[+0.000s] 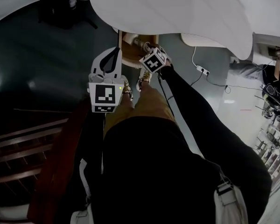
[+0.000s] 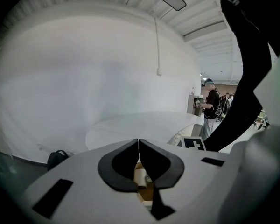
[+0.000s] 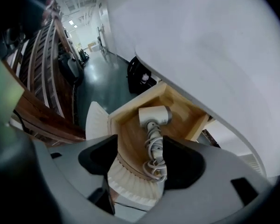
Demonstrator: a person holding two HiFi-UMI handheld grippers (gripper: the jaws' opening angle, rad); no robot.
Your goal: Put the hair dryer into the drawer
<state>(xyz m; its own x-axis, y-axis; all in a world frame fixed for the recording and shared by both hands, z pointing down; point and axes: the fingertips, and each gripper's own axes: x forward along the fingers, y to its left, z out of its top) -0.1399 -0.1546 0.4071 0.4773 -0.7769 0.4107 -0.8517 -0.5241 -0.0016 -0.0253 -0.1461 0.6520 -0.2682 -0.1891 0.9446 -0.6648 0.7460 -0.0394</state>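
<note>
Two grippers at the open drawer now — left gripper with jaws pressed together on nothing, right gripper with jaws spread and empty — and the hair dryer lies inside, cord wound round its handle.

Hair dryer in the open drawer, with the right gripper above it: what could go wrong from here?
1. The cord lies bunched at the front end of the drawer, up against its front edge. If a loop hangs over, pushing the drawer shut may pinch it.
2. The right gripper, jaws apart, hangs right over that coil. Dipping lower, it could snag a loop and drag the hair dryer out of place.
</note>
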